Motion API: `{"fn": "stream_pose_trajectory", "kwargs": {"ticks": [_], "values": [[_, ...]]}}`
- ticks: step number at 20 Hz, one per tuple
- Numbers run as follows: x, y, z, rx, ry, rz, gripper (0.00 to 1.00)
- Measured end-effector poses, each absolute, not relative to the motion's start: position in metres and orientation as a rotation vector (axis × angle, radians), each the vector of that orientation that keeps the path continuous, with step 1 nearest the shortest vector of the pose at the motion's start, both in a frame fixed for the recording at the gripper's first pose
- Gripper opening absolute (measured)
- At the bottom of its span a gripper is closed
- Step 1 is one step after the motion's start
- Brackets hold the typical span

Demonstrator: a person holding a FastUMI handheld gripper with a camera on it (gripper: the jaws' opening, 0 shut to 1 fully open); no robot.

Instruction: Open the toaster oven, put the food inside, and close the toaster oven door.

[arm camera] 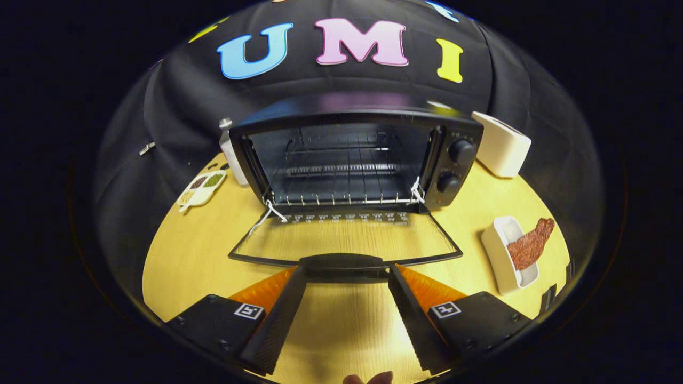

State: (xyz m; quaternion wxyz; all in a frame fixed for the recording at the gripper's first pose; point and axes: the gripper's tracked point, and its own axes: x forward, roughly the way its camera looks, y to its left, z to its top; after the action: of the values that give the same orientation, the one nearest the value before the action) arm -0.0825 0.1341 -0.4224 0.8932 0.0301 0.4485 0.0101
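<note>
Hand-held gripper (347, 274) agape at oven door's handle (344, 263)

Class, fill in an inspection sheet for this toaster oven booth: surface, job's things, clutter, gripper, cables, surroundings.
Surface: wooden table, bare in front of the fingers.
Job's things: toaster oven open, rack inside bare; its glass door folded down flat, door handle just ahead of the fingertips. Food lies across a white dish, beside the oven.
Clutter: divided plate of seeds; white box; white bottle.
Gripper: gripper open, fingers either side of the handle, holding nothing.
Cables: nothing seen; white strings at the door hinges.
Surroundings: black cloth wall.
</note>
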Motion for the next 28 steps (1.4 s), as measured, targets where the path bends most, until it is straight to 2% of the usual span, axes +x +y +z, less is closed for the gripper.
{"fn": "stream_pose_trajectory", "kwargs": {"ticks": [5,13,20,28], "values": [[-0.099,0.121,-0.420,0.077,0.953,0.109,0.98],[-0.099,0.030,-0.319,0.165,0.876,0.248,0.99],[-0.107,-0.086,-0.305,0.184,1.058,0.387,0.99],[-0.081,-0.174,-0.349,0.254,1.279,0.409,0.99]]}}
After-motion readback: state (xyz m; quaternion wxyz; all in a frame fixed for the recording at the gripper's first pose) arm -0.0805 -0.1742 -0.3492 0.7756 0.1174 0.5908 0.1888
